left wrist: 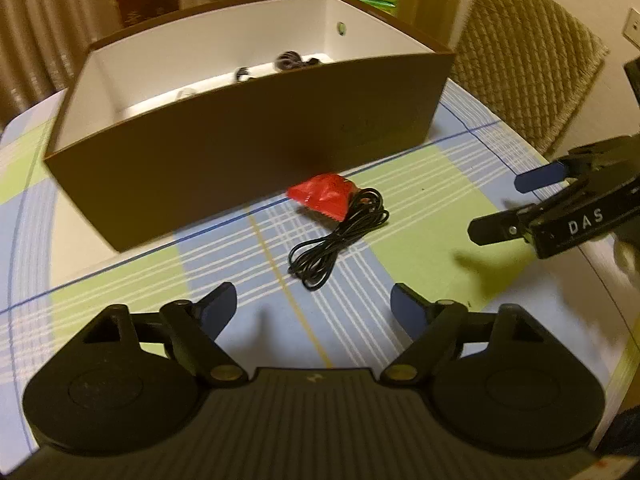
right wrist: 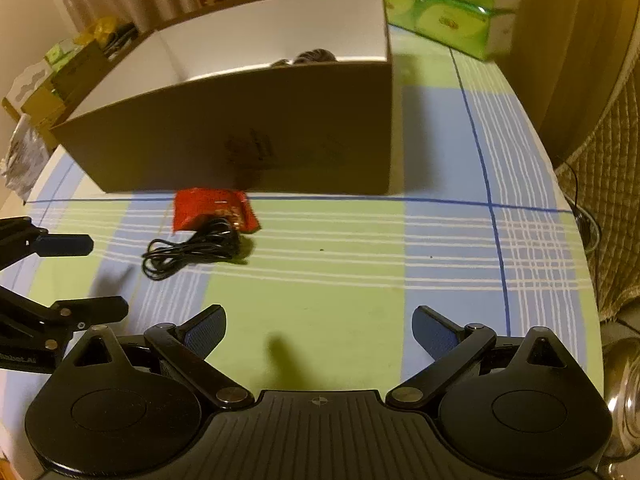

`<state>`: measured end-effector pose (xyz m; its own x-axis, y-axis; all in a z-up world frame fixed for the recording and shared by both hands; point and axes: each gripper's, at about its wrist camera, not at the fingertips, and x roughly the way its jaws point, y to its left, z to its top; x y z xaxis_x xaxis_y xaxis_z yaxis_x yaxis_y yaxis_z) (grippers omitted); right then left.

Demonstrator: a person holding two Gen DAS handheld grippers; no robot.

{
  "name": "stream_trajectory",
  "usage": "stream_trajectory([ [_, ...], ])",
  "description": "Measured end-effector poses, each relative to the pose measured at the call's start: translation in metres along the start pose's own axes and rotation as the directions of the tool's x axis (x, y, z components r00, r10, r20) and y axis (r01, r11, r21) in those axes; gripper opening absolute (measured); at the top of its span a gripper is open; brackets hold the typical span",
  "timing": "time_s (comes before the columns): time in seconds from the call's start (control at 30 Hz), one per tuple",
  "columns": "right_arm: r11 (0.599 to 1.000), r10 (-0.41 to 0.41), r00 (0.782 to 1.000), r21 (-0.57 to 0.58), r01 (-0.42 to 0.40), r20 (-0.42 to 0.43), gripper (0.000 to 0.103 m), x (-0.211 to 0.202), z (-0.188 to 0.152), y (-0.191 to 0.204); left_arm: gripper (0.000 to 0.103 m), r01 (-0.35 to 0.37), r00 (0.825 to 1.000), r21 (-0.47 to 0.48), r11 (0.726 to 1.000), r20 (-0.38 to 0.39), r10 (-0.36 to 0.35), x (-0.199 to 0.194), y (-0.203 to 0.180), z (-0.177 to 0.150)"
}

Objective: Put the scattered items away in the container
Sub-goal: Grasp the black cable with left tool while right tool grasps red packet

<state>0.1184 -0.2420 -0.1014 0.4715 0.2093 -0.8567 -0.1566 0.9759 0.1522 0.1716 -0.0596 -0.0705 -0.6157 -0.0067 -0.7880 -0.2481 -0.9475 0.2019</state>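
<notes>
A brown box with a white inside stands on the table; it also shows in the right wrist view. Dark items lie in it. A red packet and a coiled black cable lie on the cloth just in front of the box, also seen in the right wrist view as the packet and the cable. My left gripper is open and empty, short of the cable. My right gripper is open and empty, to the right of the cable.
A checked tablecloth covers the round table. Green tissue packs stand behind the box. A padded chair stands at the far right edge. Cluttered boxes sit off the table's left side.
</notes>
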Motion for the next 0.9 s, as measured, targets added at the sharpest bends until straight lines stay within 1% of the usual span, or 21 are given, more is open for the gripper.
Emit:
stream_trajectory([
  [0.03,1.000,-0.002,1.000,0.005,0.002,-0.003,0.097,0.002,0.001,-0.002,0.075,0.005,1.000,0.016,1.000,-0.002,-0.005,0.004,0.000,0.002],
  [0.17,1.000,-0.012,1.000,0.016,0.012,-0.016,0.097,0.008,0.003,-0.007,0.074,0.021,1.000,0.090,0.996,0.004,-0.022,0.021,-0.004,0.010],
  [0.27,1.000,-0.017,1.000,0.024,0.018,-0.021,0.097,0.010,0.006,-0.009,0.072,0.044,0.999,0.122,0.991,0.002,-0.045,0.034,-0.002,0.016],
  [0.33,0.999,-0.018,1.000,0.029,0.019,-0.022,0.097,0.011,0.007,-0.011,0.058,0.062,0.998,0.130,0.990,-0.009,-0.062,0.044,0.000,0.019],
  [0.4,0.999,-0.020,1.000,0.032,0.020,-0.024,0.097,0.012,0.008,-0.012,0.053,0.075,0.997,0.135,0.988,-0.012,-0.074,0.050,0.003,0.021],
  [0.43,0.999,-0.020,0.999,0.034,0.020,-0.025,0.097,0.012,0.008,-0.012,0.046,0.083,0.997,0.137,0.987,-0.014,-0.082,0.053,0.004,0.022],
  [0.5,0.999,-0.019,0.999,0.036,0.020,-0.026,0.097,0.012,0.008,-0.011,0.043,0.109,0.994,0.142,0.984,-0.023,-0.107,0.058,0.005,0.023],
  [0.57,0.999,-0.018,1.000,0.035,0.019,-0.026,0.097,0.011,0.008,-0.010,0.035,0.124,0.992,0.150,0.981,-0.034,-0.120,0.061,0.005,0.022],
  [0.6,0.999,-0.017,1.000,0.034,0.018,-0.026,0.097,0.011,0.008,-0.010,0.025,0.130,0.991,0.151,0.980,-0.042,-0.125,0.062,0.005,0.021],
  [0.67,0.999,-0.018,1.000,0.033,0.018,-0.025,0.097,0.010,0.007,-0.010,0.022,0.152,0.988,0.140,0.978,-0.045,-0.147,0.060,0.006,0.018],
  [0.73,0.999,-0.015,1.000,0.035,0.016,-0.024,0.097,0.009,0.005,-0.009,0.017,0.180,0.983,0.129,0.975,-0.052,-0.175,0.055,0.005,0.014],
  [0.8,0.999,-0.013,1.000,0.036,0.014,-0.024,0.097,0.008,0.003,-0.009,0.016,0.193,0.981,0.129,0.973,-0.061,-0.186,0.047,0.004,0.006],
  [0.9,0.999,-0.009,1.000,0.037,0.010,-0.024,0.097,0.007,-0.001,-0.008,0.016,0.191,0.980,0.115,0.975,-0.082,-0.182,0.036,0.005,-0.008],
])
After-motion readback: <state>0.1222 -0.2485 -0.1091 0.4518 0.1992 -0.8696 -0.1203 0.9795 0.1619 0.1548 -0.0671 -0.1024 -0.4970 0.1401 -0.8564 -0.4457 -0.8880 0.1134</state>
